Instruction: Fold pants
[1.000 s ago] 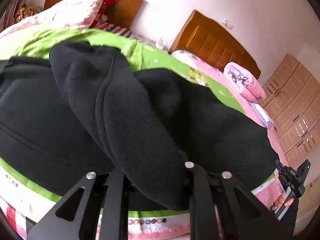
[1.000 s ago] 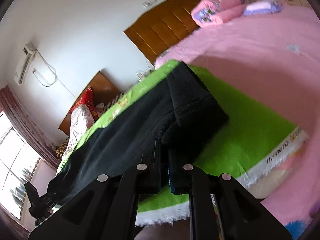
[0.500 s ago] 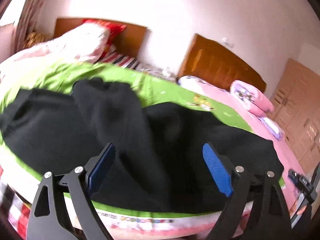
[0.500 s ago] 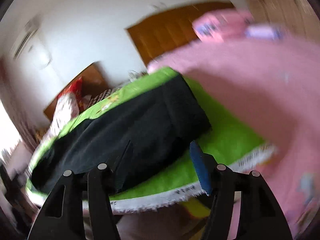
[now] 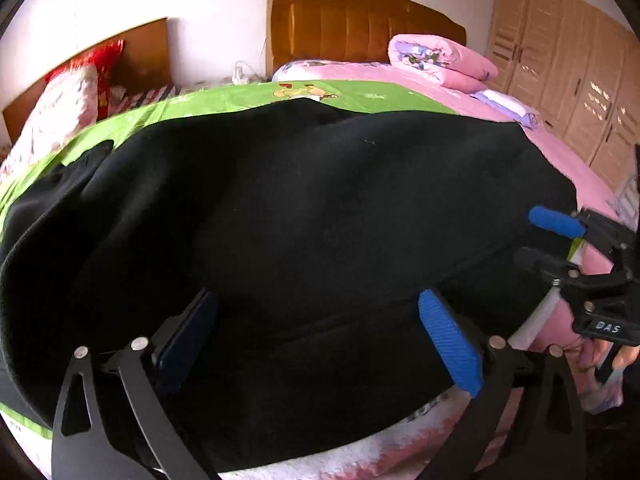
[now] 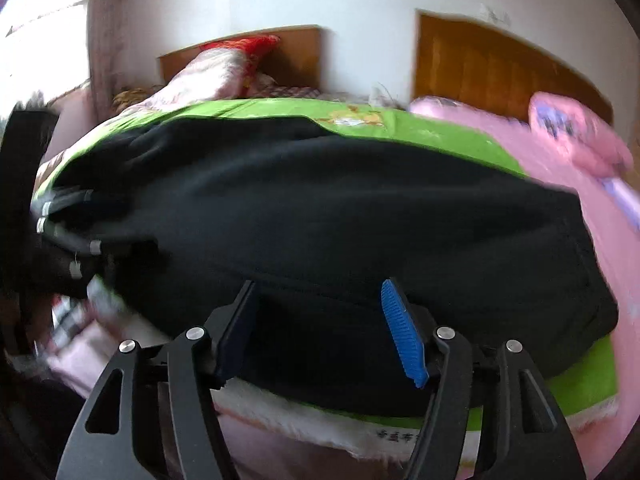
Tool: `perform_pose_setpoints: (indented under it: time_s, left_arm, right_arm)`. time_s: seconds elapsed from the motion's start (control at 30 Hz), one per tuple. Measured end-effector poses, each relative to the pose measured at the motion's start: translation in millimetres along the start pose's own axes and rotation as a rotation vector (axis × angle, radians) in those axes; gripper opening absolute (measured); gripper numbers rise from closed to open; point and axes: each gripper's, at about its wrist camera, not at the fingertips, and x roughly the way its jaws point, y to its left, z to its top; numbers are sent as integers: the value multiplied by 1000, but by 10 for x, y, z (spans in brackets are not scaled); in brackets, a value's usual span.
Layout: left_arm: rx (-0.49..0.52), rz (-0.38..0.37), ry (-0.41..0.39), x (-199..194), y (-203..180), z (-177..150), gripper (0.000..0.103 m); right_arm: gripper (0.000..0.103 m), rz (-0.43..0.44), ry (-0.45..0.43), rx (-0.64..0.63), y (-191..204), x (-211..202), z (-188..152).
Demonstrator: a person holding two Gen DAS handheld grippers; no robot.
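Observation:
Black pants (image 5: 320, 200) lie stretched across a green sheet (image 5: 240, 98) at the near edge of the bed. My left gripper (image 5: 316, 300) hovers over their near edge, its jaws opening wide, the blue pads (image 5: 452, 344) not pressing on the cloth. In the right wrist view the pants (image 6: 320, 208) fill the middle. My right gripper (image 6: 318, 288) stands open above their near hem, with nothing pinched. It also shows at the right edge of the left view as the right gripper (image 5: 540, 240), with a hand (image 5: 608, 356) holding it. The left gripper (image 6: 68, 216) appears blurred at the left.
A pink bedspread (image 5: 560, 152) covers the bed to the right, with a folded pink quilt (image 5: 440, 60) by a wooden headboard (image 5: 352, 24). Red and flowered pillows (image 5: 80, 80) lie at the far left. A wardrobe (image 5: 580, 80) stands on the right.
Both grippers were shut on folds of the pants; both have let go, opened, rolled level and drawn back. The lifted fabric now lies flat on the sheet.

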Motion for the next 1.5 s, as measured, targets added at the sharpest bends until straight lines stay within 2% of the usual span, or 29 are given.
perform_pose_setpoints:
  time_s: [0.07, 0.17, 0.23, 0.3, 0.33, 0.4, 0.5, 0.53, 0.63, 0.7, 0.77, 0.83, 0.9, 0.97, 1.03, 1.07, 1.1, 1.17, 1.27, 1.37, 1.43, 1.5]
  left_arm:
    - [0, 3, -3, 19, 45, -2, 101]
    - [-27, 2, 44, -15, 52, 81, 101]
    - [-45, -63, 50, -120, 2, 320, 101]
    - [-36, -95, 7, -206, -71, 711, 101]
    - [-24, -110, 16, -159, -133, 906, 101]
    - [3, -170, 66, 59, -241, 1234, 101]
    - [-75, -255, 212, 801, -269, 1630, 101]
    - [-93, -262, 236, 1012, -260, 1697, 100]
    - [-122, -189, 290, 1497, -225, 1726, 100]
    - [-99, -150, 235, 1590, -225, 1777, 101]
    - [-102, -120, 236, 1634, -258, 1812, 101]
    - [-93, -71, 238, 1647, -326, 1817, 101]
    - [-30, 5, 228, 1668, -461, 1774, 101]
    - [1, 45, 212, 1678, -522, 1726, 101]
    - [-9, 43, 209, 1683, -515, 1726, 101]
    - [-18, 31, 206, 1677, -483, 1733, 101]
    - [-30, 13, 199, 1661, -453, 1734, 101]
    - [-43, -13, 191, 1626, -384, 1726, 101]
    - [-77, -15, 148, 1330, -305, 1710, 101]
    - [-106, -53, -12, 627, -105, 1632, 101]
    - [-162, -82, -126, 64, 201, 1489, 101]
    - [-224, -62, -200, -382, 610, 1305, 101]
  right_arm:
    - [62, 17, 20, 20, -77, -49, -25]
    - [62, 28, 78, -7, -81, -85, 17]
    - [63, 23, 80, 7, -161, -139, 124]
    - [66, -15, 39, 23, -235, -214, 244]
    - [70, -43, 18, 40, -337, -211, 327]
    - [73, -65, 1, 83, -501, -147, 414]
    - [75, -175, 58, 106, -734, 135, 488]
    - [76, -189, 80, 111, -788, 197, 485]
    - [78, -216, 187, 163, -985, 356, 289]
    - [79, -152, 131, 191, -1066, 237, 163]
    - [79, -112, 106, 212, -1110, 115, 67]
    - [79, -105, 112, 214, -1119, 78, 76]
    - [79, -125, 112, 221, -1147, 91, 188]
    - [81, -163, 61, 238, -1180, 68, 280]
    - [85, -135, 53, 277, -1240, 118, 301]
    - [87, -129, 88, 296, -1272, 203, 263]
    - [88, -138, 133, 278, -1258, 308, 189]
    - [89, -185, 113, 185, -1146, 348, 165]
    - [89, -175, 106, 233, -1153, 251, 177]
    - [89, -200, 47, 260, -1114, 99, 294]
    - [89, -163, -9, 252, -993, -29, 369]
    - [89, -119, -48, 222, -813, -89, 468]
